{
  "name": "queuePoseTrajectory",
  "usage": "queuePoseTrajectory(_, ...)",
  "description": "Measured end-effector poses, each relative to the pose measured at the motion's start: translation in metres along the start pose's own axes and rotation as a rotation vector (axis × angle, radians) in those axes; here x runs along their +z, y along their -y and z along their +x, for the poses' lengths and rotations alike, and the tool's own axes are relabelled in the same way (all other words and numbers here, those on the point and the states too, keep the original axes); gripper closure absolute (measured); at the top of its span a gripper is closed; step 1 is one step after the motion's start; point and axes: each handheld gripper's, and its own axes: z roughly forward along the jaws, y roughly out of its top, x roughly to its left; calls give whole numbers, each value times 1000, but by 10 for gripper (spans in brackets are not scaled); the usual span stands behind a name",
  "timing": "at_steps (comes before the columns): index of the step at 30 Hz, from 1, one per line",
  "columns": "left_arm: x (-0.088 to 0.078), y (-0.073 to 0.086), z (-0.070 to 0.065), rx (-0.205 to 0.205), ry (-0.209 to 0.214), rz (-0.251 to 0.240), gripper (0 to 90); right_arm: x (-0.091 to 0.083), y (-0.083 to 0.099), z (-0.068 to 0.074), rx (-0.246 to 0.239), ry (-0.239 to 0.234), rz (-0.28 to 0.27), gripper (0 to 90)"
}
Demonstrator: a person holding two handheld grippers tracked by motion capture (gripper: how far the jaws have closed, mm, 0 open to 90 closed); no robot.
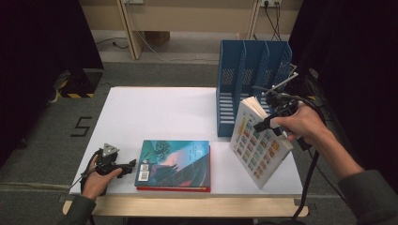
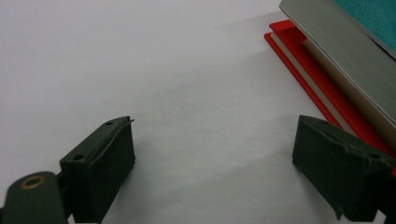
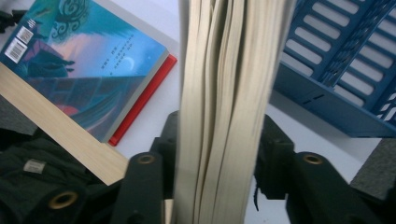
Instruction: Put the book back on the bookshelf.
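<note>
The right gripper (image 1: 268, 123) has its fingers (image 3: 275, 161) pinching a thick paperback book (image 1: 257, 140), lifted and tilted just in front of the blue file rack (image 1: 251, 77), one corner low over the white surface (image 1: 155, 112). The right hand (image 1: 302, 124) comes in from the rack's near right. Left of the rack lie two stacked books, teal book (image 1: 172, 164) on red book (image 2: 322, 84). Beyond them, the left gripper (image 1: 126, 167) rests on the surface, fingers (image 2: 100, 168) spread with nothing between them

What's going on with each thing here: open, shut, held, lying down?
Left gripper: open, empty, resting on table.
Right gripper: shut on white book.
White book: closed, lifted, tilted.
Teal book: closed, flat atop red book.
Blue file rack: upright, empty.
</note>
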Motion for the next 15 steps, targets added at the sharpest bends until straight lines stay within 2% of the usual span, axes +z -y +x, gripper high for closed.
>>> queuePoseTrajectory(2,0,0,0,0,0,0,117,0,0,1,-47,15,3,686)
queuePoseTrajectory(3,0,0,0,0,0,0,117,0,0,1,-47,15,3,686)
queuePoseTrajectory(4,0,0,0,0,-1,0,117,-1,0,3,-102,50,3,712)
queuePoseTrajectory(6,0,0,0,0,0,0,117,-1,-1,5,-142,87,4,715)
queuePoseTrajectory(8,0,0,0,0,0,0,117,-2,0,6,-160,98,2,722)
queuePoseTrajectory(10,0,0,0,0,0,0,117,-2,0,7,-165,94,1,724)
queuePoseTrajectory(11,0,0,0,0,0,0,117,-3,-1,8,-191,89,2,730)
queuePoseTrajectory(12,0,0,0,0,0,0,117,-3,-1,8,-191,89,2,730)
queuePoseTrajectory(13,0,0,0,0,0,0,117,-5,-3,12,-214,96,2,735)
queuePoseTrajectory(15,0,0,0,1,0,1,117,-6,-5,16,-226,112,13,736)
